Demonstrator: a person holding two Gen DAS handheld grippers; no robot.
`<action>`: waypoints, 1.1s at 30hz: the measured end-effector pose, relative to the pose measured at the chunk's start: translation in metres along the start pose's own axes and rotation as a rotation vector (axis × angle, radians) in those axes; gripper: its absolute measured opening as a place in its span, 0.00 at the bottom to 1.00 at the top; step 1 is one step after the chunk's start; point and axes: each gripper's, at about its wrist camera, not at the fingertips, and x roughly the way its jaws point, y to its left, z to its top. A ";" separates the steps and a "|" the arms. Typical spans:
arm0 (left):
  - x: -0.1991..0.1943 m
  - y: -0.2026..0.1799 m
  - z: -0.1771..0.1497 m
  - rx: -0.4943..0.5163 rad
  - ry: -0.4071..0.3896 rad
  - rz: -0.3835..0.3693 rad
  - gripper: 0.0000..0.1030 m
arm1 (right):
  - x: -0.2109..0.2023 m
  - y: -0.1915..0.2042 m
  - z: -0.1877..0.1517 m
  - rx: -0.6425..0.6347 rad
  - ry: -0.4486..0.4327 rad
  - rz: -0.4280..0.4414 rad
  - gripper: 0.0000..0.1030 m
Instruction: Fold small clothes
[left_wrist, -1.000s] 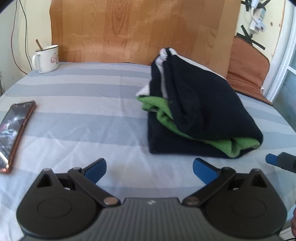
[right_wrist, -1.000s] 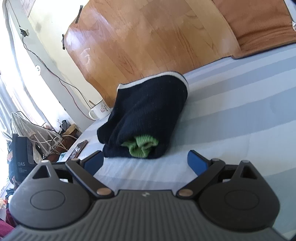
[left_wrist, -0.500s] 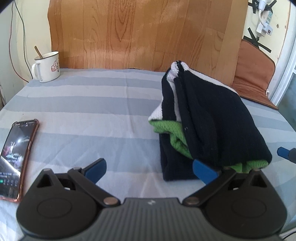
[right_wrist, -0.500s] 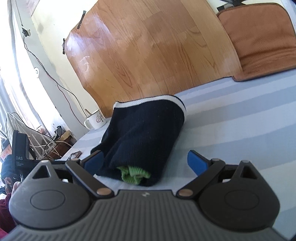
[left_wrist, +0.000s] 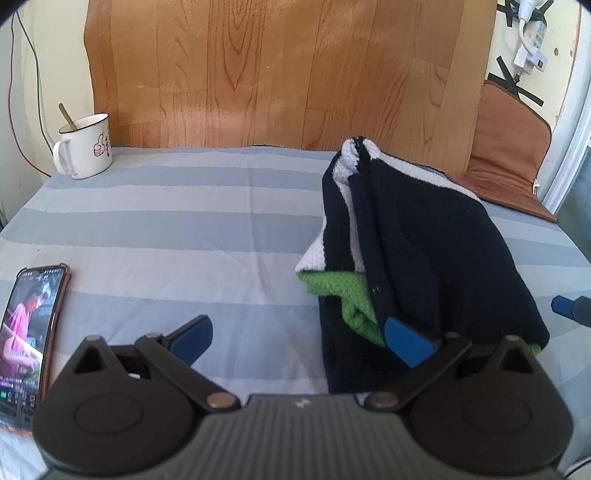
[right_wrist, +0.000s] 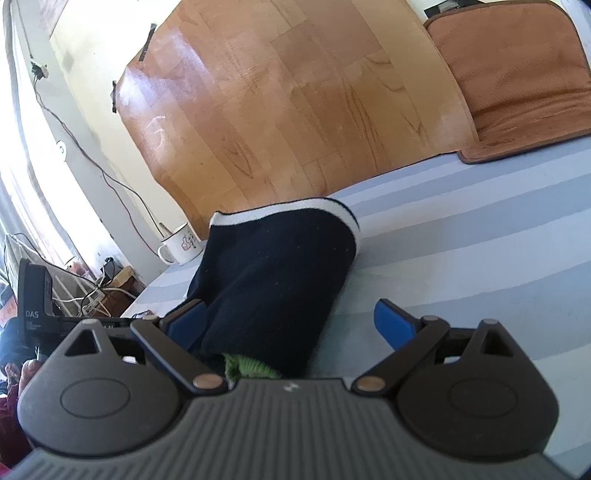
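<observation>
Left gripper (left_wrist: 297, 334) open, right gripper (right_wrist: 290, 319) open, both at sweater (left_wrist: 424, 251), 6 o'clock end. Advice: pinch all layers together, else green layer slips.

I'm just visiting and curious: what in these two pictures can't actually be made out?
- Folded sweater: its near end is covered by the tongs' body in both views.
- Phone: cut off by the left view's edge.
- Mug: contents hidden by its rim; tiny in the right view.
- Right tongs: only a tip shows in the left view.
</observation>
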 end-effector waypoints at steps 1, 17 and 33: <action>0.001 0.001 0.003 -0.002 0.000 -0.004 1.00 | 0.001 -0.001 0.001 0.004 0.001 0.000 0.96; 0.038 0.016 0.042 -0.128 0.024 -0.181 1.00 | 0.039 -0.028 0.020 0.135 0.102 0.071 0.96; 0.086 -0.011 0.053 -0.122 0.053 -0.442 0.86 | 0.107 0.000 0.046 -0.067 0.127 0.144 0.49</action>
